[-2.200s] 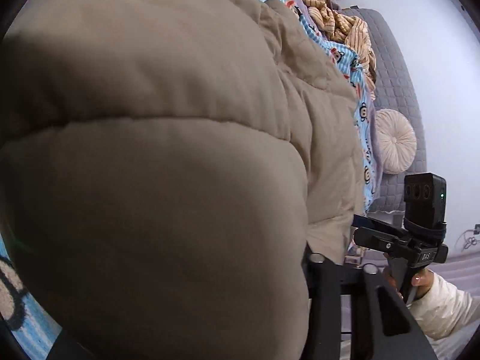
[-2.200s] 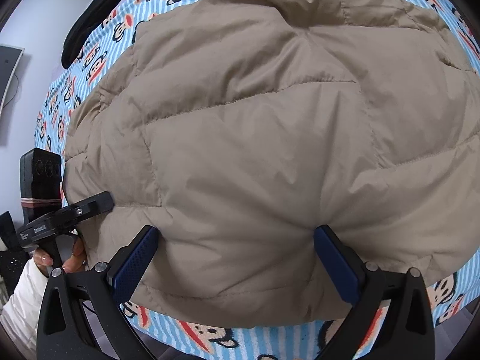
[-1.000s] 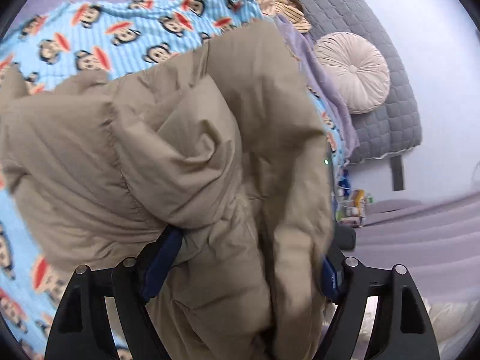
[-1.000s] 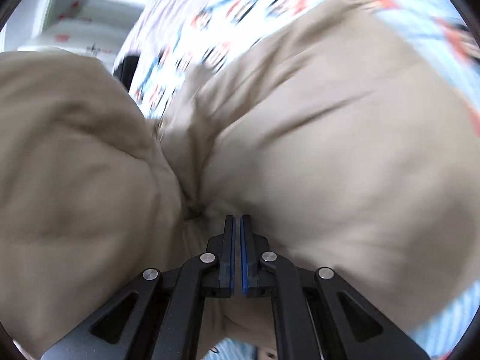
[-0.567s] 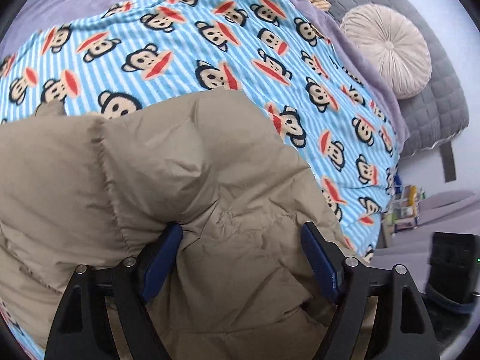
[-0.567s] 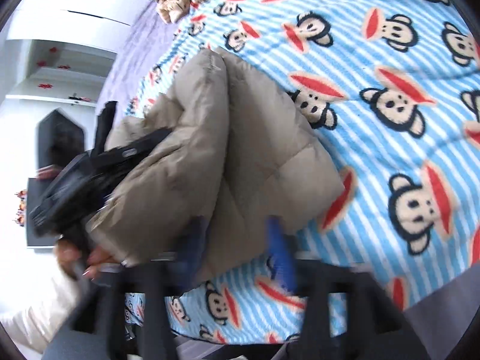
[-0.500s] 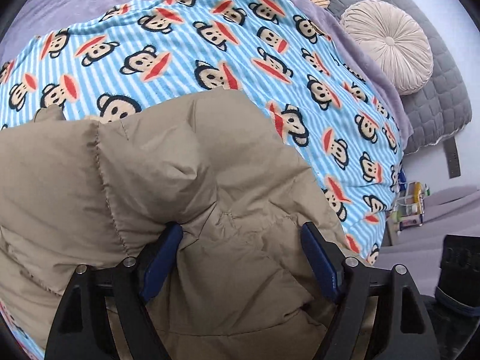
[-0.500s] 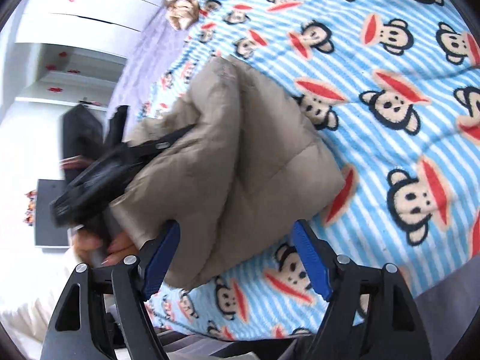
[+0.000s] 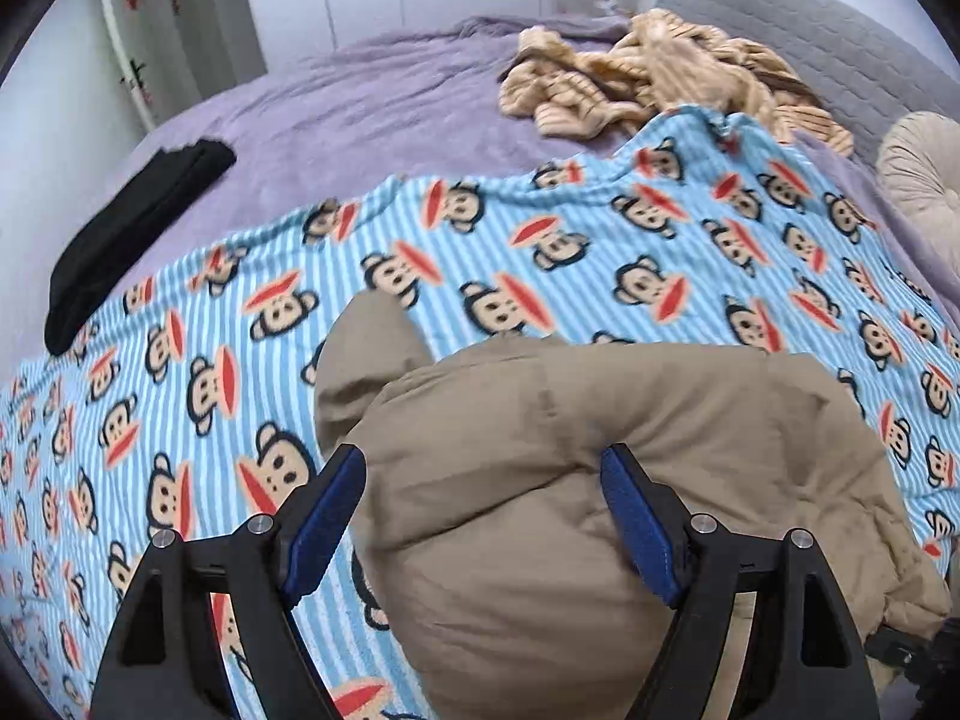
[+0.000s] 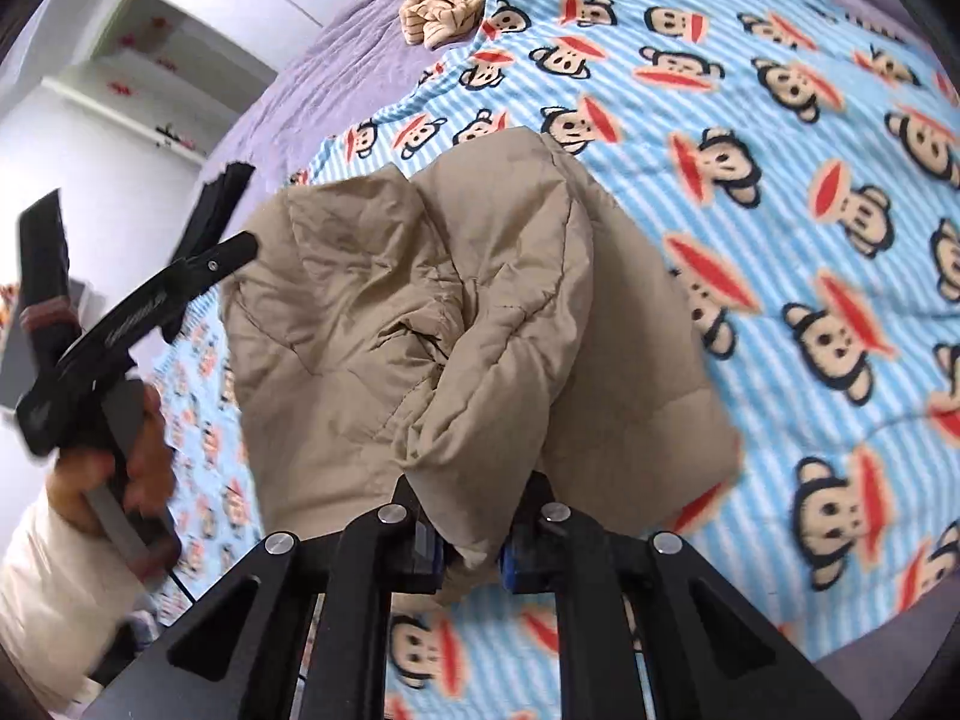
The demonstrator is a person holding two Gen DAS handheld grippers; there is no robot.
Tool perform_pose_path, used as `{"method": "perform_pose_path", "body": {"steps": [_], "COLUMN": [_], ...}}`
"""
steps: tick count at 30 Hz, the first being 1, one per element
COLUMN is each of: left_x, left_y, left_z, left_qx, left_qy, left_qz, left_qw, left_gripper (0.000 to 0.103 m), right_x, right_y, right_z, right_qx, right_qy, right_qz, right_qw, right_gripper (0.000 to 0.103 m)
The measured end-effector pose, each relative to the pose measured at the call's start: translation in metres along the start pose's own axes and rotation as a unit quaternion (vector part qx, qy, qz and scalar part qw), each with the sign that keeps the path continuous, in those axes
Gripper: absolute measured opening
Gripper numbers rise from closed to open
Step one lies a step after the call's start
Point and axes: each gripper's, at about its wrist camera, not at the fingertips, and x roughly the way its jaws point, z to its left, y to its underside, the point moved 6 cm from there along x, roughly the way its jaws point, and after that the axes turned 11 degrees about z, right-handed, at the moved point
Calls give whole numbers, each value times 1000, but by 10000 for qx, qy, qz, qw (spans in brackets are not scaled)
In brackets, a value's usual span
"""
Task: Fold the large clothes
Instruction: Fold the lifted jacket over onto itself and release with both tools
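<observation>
A tan puffy jacket (image 9: 600, 480) lies bundled on the blue monkey-print blanket (image 9: 540, 252). In the left wrist view my left gripper (image 9: 480, 510) is open, its blue pads wide apart on either side of the jacket's near bulge. In the right wrist view the jacket (image 10: 456, 312) is folded into a thick bundle, and my right gripper (image 10: 471, 546) is shut on a fold at its near edge. The left gripper (image 10: 138, 312) shows there at the left, held in a hand beside the jacket.
A striped beige garment (image 9: 660, 78) lies crumpled at the far end of the purple bedsheet (image 9: 360, 114). A black folded garment (image 9: 132, 228) lies at the far left. A round cushion (image 9: 924, 180) and a grey headboard (image 9: 810, 42) are at the right.
The right gripper was open half a second ago and has closed on a fold of the jacket. The left gripper stays open and has pulled back and tilted up, so more bed shows.
</observation>
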Motion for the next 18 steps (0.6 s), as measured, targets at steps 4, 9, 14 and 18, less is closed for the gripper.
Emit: {"method": "perform_pose_path", "body": {"steps": [4,9,14,18], "left_x": [23,49,58,61], "left_y": [-9,-16,-15,-15], "left_z": [-34,-103,-130,-118], "left_qx": [216,599,788,692], "left_qy": [82,223,100,118], "left_qz": [24,119,209,271], "left_qw": [9997,9979,9966,9972], "left_gripper": [81,81,81,83], "right_x": [5,8,23,14], "right_y": [12,29,34,28], "right_z": [-28,-62,-102,-110], "right_qx": [426,1016,1414,1572], "right_qy": [58,193,178,-11], "right_qz": [78,201,358,666], "right_qw": [9990,9944,9891,9853], "right_gripper": [14,13,17,18]}}
